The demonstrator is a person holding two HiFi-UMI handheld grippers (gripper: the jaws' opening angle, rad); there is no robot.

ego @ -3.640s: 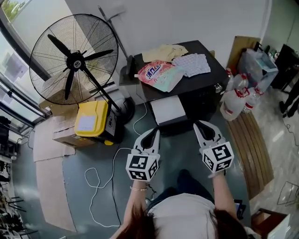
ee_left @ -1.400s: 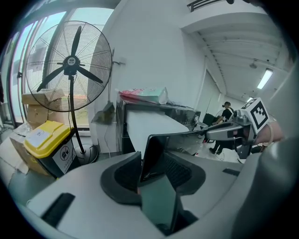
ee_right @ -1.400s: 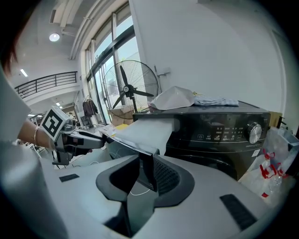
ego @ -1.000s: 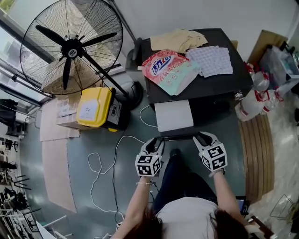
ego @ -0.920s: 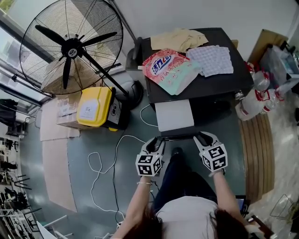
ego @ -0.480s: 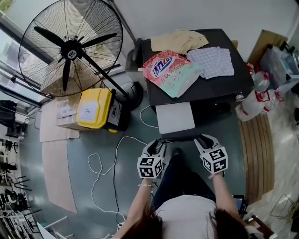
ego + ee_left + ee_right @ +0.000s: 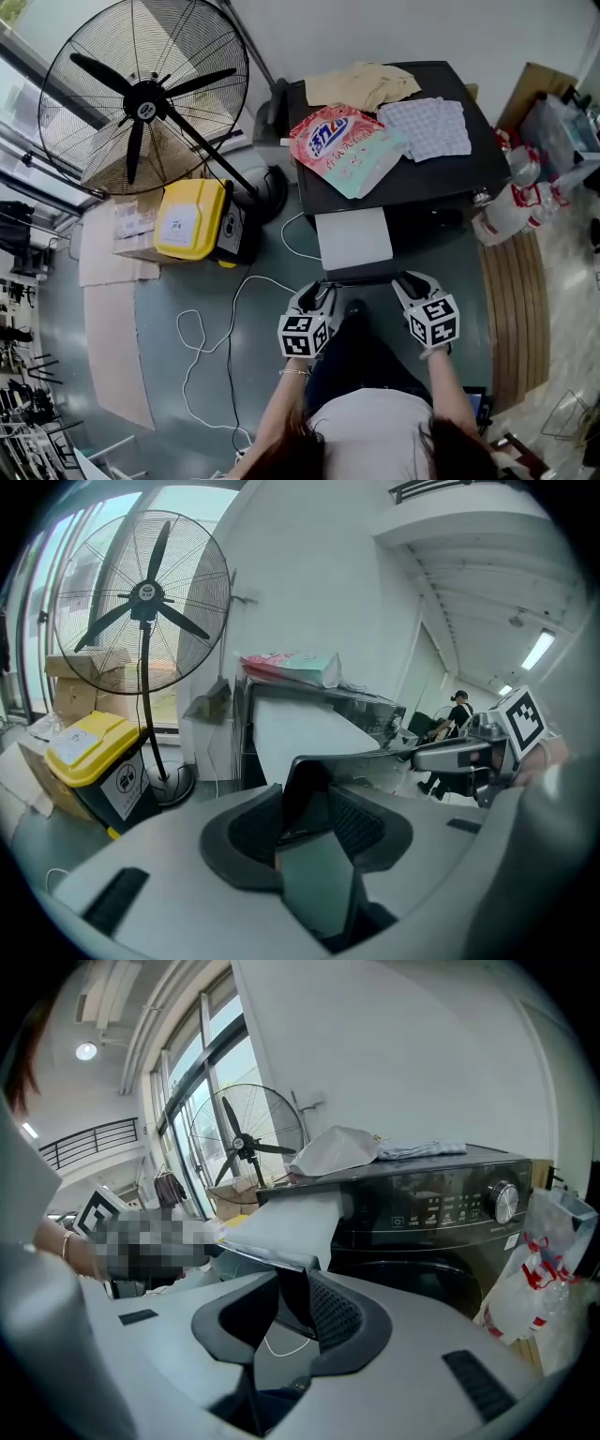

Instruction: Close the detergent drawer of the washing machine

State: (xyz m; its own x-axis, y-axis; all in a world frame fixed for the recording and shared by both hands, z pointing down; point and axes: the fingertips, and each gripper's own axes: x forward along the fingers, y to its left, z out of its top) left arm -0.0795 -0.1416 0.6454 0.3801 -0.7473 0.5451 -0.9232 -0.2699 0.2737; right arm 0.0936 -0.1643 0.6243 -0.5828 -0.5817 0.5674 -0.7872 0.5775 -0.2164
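The black washing machine [image 7: 441,173] has its pale detergent drawer [image 7: 354,239] pulled out toward me. The drawer's dark front panel [image 7: 361,278] runs between my two grippers. My left gripper [image 7: 319,289] holds the panel's left end, and in the left gripper view that gripper [image 7: 314,803] has the dark panel [image 7: 302,778] filling the gap between its pads. My right gripper [image 7: 410,279] holds the right end. In the right gripper view the panel [image 7: 292,1290] sits the same way inside that gripper [image 7: 291,1312], below the drawer [image 7: 286,1222].
A pink detergent bag [image 7: 342,141] and folded cloths [image 7: 427,127] lie on the machine. A big floor fan [image 7: 145,98] and a yellow bin [image 7: 187,220] stand to the left. A white cable [image 7: 202,337] loops on the floor. Bagged bottles [image 7: 497,211] and a wooden board [image 7: 511,300] are on the right.
Since the earliest frame both grippers have moved forward onto the drawer's front panel. Over the last second neither gripper nor the drawer has visibly shifted.
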